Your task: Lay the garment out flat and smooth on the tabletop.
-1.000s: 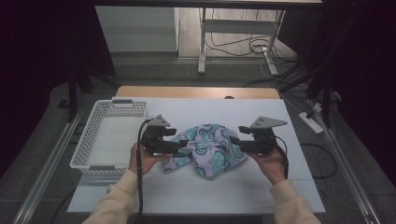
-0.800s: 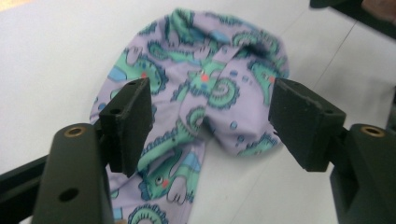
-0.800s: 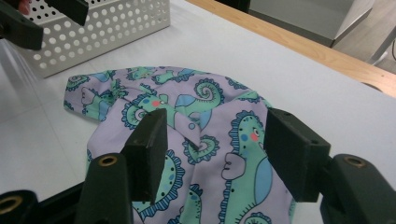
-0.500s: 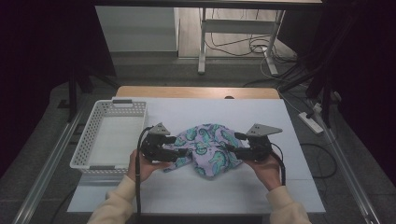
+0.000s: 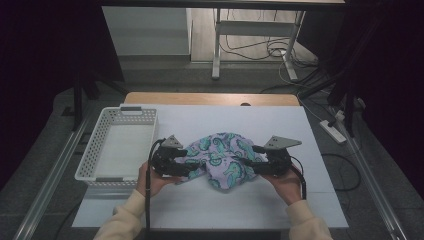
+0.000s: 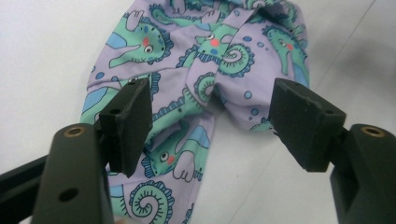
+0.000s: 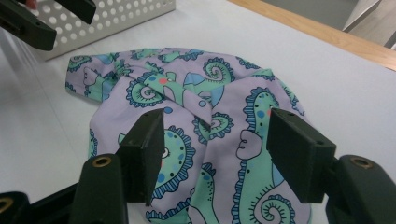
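Note:
A crumpled lilac cloth printed with green seahorses lies at the middle of the white table. My left gripper comes in at the cloth's left edge. Its jaws stand open over a folded part of the cloth, and the pads press on nothing. My right gripper comes in from the right, also open. Its pads stand apart above the cloth without gripping it. The two grippers point toward each other across the cloth.
A white perforated basket stands at the left of the table, close behind my left hand; its wall shows beyond the cloth. The table has a wooden far edge. Cables and a desk leg lie on the floor behind.
Both hands have drifted slightly toward the near edge. The cloth looks a little more bunched between the grippers than a second ago.

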Available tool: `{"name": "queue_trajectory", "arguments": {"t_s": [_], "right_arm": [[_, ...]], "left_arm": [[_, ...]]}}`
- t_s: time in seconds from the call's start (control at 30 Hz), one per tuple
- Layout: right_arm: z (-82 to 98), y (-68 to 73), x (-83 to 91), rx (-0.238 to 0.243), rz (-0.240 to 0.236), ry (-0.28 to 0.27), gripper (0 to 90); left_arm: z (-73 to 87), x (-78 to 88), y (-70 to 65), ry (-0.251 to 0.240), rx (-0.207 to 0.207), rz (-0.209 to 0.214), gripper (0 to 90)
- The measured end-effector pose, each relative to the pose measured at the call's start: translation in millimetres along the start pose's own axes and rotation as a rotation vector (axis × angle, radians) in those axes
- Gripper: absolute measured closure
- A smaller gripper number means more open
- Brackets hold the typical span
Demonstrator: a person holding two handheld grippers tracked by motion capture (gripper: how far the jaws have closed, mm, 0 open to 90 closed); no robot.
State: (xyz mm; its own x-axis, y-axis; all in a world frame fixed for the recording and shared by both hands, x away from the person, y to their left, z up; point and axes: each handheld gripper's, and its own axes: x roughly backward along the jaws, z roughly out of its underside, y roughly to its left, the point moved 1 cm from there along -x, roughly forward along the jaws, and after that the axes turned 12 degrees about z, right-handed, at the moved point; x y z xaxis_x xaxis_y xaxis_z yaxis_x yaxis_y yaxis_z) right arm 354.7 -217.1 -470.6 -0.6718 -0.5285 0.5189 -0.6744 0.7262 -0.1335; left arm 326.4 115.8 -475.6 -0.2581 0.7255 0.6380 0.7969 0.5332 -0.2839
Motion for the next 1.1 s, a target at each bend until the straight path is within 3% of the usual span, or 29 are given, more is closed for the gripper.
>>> {"name": "queue_trajectory", "arguments": {"t_s": [0.3,0.5,0.83,1.1], "right_arm": [[9.2,3.7,-10.0,0.043,0.015,0.065,35.8],[19.4,0.1,-19.3,0.018,0.033,0.114,35.8],[19.1,4.8,-24.8,0.044,0.049,0.11,35.8],[16.8,2.8,-29.3,0.037,0.061,0.096,35.8]], "left_arm": [[3.0,-5.8,1.4,0.027,0.002,-0.003,30.3],[4.6,-9.7,1.8,0.038,0.0,-0.006,30.1],[6.8,-15.9,5.9,0.068,-0.004,-0.012,29.6],[5.7,-24.7,9.2,0.094,-0.017,-0.03,28.9]]}}
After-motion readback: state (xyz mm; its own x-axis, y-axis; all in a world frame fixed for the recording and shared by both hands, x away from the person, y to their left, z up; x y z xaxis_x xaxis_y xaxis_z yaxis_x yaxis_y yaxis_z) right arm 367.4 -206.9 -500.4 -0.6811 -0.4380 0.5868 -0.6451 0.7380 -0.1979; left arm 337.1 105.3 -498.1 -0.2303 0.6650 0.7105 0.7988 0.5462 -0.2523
